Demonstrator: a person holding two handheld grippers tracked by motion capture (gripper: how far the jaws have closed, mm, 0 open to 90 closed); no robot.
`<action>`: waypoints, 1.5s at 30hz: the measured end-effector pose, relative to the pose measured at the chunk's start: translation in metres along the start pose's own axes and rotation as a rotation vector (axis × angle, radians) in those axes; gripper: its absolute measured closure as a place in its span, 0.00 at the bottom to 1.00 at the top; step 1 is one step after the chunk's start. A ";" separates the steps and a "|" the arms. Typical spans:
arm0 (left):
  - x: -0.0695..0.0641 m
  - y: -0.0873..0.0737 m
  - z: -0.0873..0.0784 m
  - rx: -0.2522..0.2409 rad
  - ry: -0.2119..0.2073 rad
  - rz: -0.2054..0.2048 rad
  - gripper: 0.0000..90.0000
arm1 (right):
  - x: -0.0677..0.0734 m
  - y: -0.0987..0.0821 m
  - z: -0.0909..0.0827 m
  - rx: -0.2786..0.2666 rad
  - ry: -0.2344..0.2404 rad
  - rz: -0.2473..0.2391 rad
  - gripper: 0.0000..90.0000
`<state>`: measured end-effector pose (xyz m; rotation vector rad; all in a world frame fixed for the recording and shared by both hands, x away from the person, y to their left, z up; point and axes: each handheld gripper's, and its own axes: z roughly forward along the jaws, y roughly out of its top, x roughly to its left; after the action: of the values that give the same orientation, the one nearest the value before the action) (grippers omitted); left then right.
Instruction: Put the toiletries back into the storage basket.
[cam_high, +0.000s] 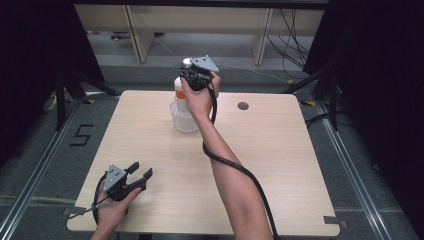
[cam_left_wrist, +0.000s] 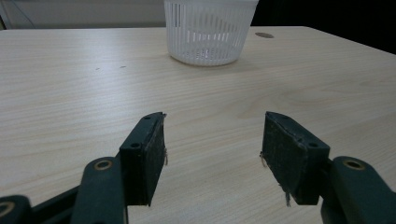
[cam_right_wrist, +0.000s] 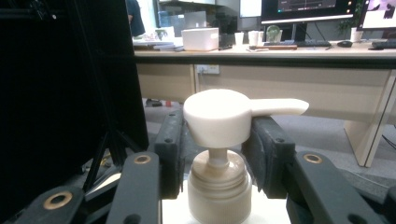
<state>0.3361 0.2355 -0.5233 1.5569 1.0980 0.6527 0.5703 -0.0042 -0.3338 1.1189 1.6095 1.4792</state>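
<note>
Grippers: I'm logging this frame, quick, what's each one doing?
Left gripper: open, empty, low over the table.
Right gripper: shut on the pump bottle, above the basket.

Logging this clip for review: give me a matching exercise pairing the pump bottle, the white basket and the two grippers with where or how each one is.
Things:
1. pump bottle
2. white basket
3. left gripper
4. right gripper

States:
A. jaws open over bare table
B. on the far half of the table
C. jaws on either side of a neck
D. lifted, above the basket

Pairs: 1-D, 2-B, 3-A, 4-C
</note>
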 end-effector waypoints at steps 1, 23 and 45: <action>0.000 0.000 0.000 0.003 0.002 -0.001 0.43 | 0.000 -0.003 0.001 0.013 0.001 0.003 0.67; 0.000 0.000 -0.001 0.011 0.003 0.001 0.43 | 0.002 -0.026 0.006 0.060 0.007 -0.001 0.67; -0.001 0.001 0.000 0.016 0.003 0.009 0.43 | 0.004 -0.032 0.004 0.116 0.026 0.018 0.60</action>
<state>0.3356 0.2349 -0.5225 1.5763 1.1011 0.6535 0.5672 0.0014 -0.3660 1.1856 1.7261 1.4330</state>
